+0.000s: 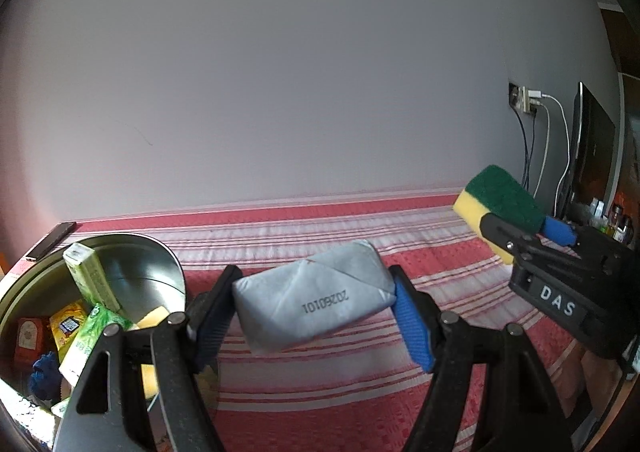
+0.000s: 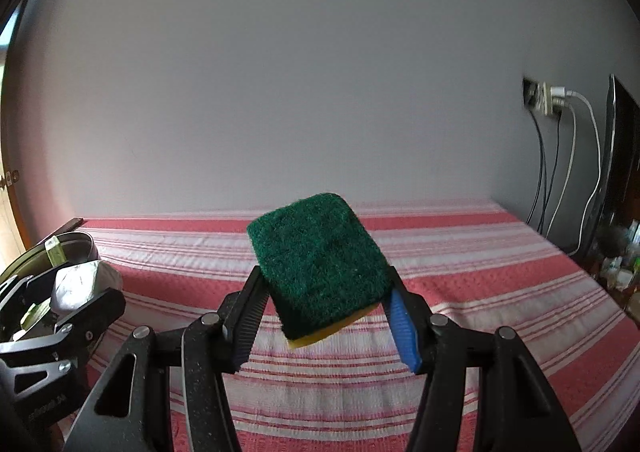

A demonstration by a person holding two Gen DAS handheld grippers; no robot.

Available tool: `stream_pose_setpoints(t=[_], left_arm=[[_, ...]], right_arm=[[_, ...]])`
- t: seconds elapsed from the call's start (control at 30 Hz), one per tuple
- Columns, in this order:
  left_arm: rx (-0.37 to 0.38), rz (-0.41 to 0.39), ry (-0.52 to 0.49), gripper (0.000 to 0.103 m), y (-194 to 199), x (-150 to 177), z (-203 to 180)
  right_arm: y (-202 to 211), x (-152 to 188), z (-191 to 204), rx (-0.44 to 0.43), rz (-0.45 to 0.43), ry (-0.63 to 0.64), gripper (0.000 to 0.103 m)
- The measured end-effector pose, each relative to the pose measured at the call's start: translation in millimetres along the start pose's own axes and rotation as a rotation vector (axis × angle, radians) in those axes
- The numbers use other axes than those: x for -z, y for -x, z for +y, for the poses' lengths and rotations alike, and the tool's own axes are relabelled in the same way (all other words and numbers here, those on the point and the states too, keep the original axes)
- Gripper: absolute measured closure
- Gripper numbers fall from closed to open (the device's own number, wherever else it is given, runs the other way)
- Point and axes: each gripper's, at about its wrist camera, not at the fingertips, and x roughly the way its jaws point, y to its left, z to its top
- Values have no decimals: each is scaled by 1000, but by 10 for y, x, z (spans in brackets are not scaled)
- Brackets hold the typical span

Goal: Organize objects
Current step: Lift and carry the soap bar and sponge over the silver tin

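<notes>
Grey paper-wrapped soap bar (image 1: 312,294) sits pinched in our left tool (image 1: 314,312), green-and-yellow sponge (image 2: 320,264) in our right tool (image 2: 324,312); both aloft over the bed, round metal bowl (image 1: 160,252) at nine o'clock next, we reckon.

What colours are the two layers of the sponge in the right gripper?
The sponge is dark green scouring pad over yellow foam; the left wrist view shows both layers best.

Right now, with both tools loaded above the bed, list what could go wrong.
1. The grey packet is soft and pinched only at its ends by the left tool; it might sag or slip out.
2. The sponge sits tilted in the right tool.
3. The metal bowl is already crowded.
</notes>
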Motion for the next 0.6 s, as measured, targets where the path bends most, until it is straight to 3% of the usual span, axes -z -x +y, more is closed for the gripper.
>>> stream_pose_setpoints(t=[0.27,0.6], left_arm=[[-13,-32,2,30,25,17,7],[-18,-56,12,30,96,37,62]], right_arm=[[188,19,29,-5,-84,7,44],[273,38,69,-12,-99,13,44]])
